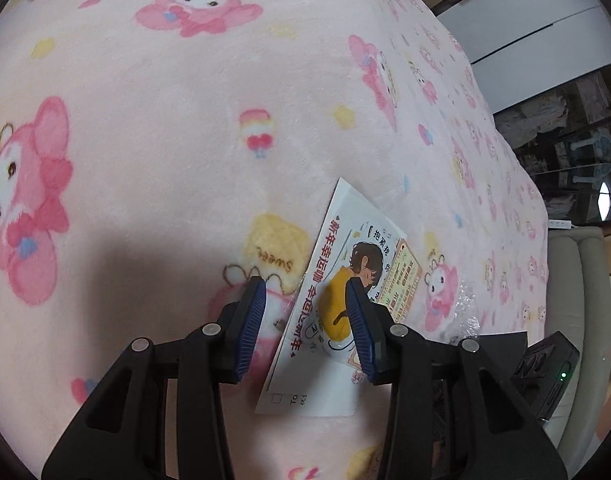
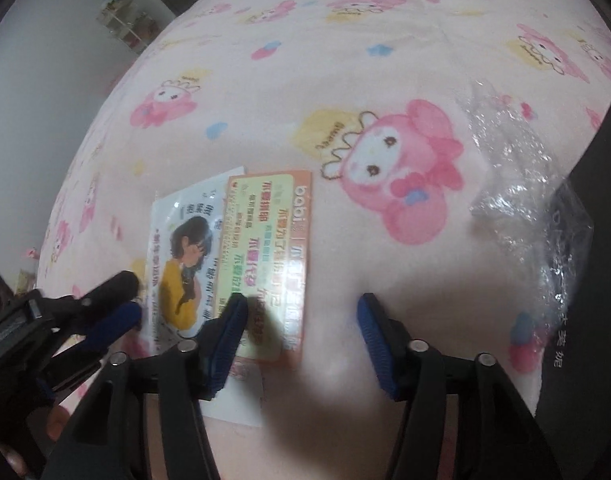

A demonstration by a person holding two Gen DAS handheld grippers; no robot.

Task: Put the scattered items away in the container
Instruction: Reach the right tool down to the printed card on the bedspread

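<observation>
A white illustrated card [image 1: 337, 264] lies flat on the pink blanket [image 1: 153, 128], an orange card [image 2: 265, 256] overlapping it (crinkled plastic [image 2: 517, 168] nearby). Left claw [image 1: 305, 312] and right claw [image 2: 301, 320] hover part-open, gripping nothing.

Black claws [image 1: 305, 312] [image 2: 301, 320], ribbed blue pads [image 1: 251, 320], seemingly silver rivets.

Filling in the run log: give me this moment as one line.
left gripper: open over white illustrated card | right gripper: open over orange card | plastic wrap: on blanket | container: unseen
</observation>
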